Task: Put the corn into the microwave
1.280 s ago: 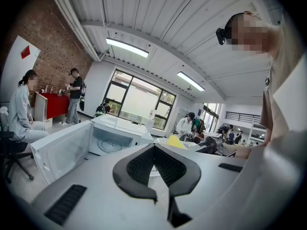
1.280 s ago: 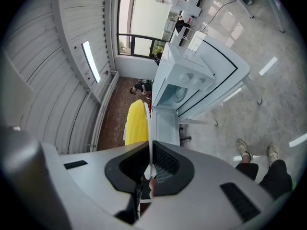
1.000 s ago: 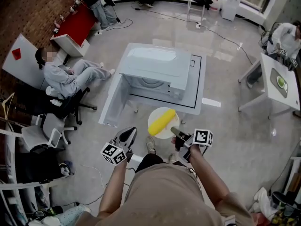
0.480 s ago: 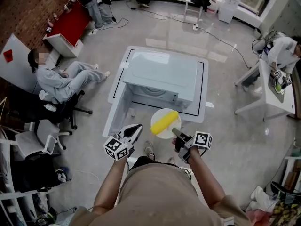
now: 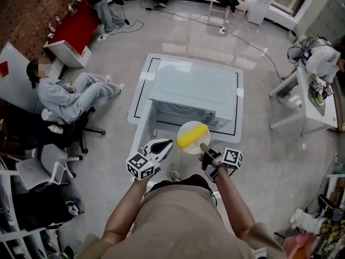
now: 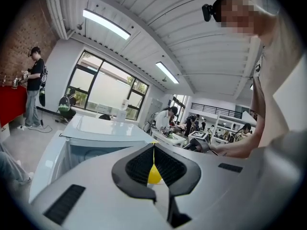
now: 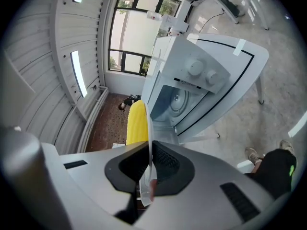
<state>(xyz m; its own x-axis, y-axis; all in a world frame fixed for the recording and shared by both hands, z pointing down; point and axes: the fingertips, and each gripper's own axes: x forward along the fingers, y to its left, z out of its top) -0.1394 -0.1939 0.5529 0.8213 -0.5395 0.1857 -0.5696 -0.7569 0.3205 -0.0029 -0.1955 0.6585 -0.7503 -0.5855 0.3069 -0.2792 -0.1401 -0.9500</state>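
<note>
Grey polished floor. White table at centre w/ microwave on it, cavity open to view. Seated person at 9 o'clock, red table at 11. Corn lies on a white plate just in front of the microwave, at 11 o'clock from the right gripper and 3 o'clock from the left gripper. R jaws clamped tight on the plate rim. L jaws together, nothing btwn them.
</note>
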